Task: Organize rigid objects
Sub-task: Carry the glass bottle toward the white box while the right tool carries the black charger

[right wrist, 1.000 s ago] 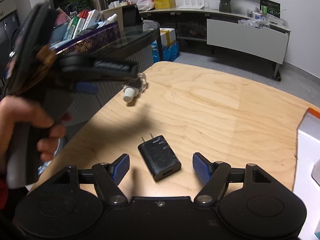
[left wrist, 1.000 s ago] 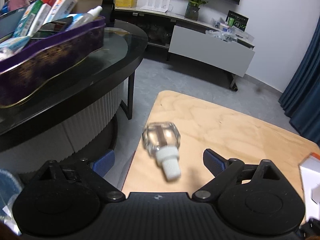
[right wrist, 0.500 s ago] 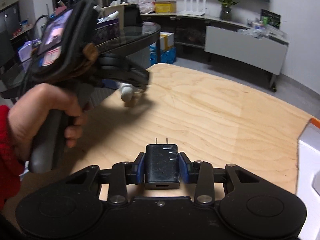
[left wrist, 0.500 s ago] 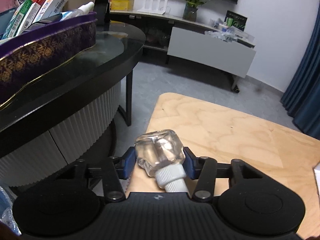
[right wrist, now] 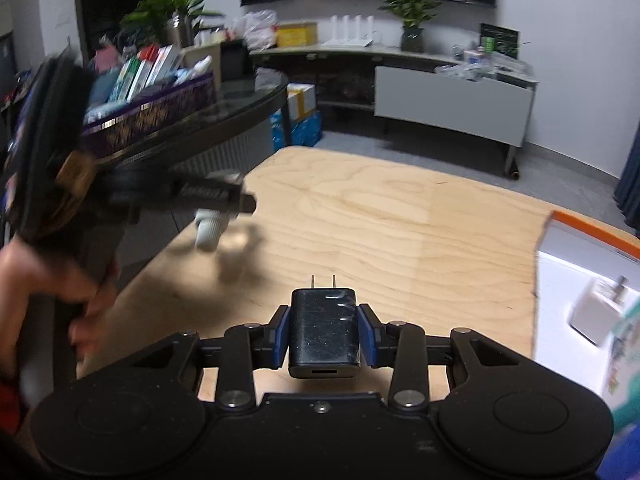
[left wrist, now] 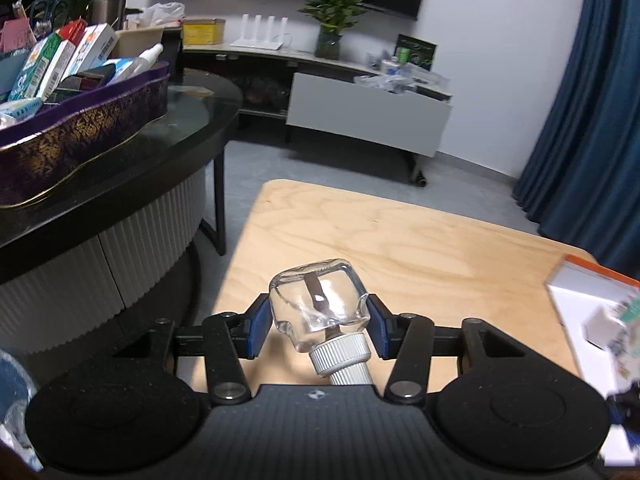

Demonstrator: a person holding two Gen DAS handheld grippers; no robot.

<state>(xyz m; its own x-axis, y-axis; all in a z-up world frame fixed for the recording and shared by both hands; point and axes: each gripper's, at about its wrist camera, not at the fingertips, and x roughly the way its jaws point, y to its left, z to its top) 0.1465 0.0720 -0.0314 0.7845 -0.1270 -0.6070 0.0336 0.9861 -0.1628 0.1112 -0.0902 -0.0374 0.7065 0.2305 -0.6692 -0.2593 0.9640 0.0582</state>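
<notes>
Glass bottle (left wrist: 318, 312) gripped, left claw (left wrist: 316, 326) | black charger (right wrist: 324, 330) gripped, right claw (right wrist: 324, 334)

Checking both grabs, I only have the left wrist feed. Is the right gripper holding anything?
Observer: Yes, the right gripper is shut on a black charger, prongs pointing away.
Operator: Is my glass bottle off the table?
Observer: From the right wrist view it looks so: the glass bottle hangs white cap down over the wooden table, shadow underneath.
Operator: What's in the white box?
Observer: The white box holds a white plug adapter.
</notes>
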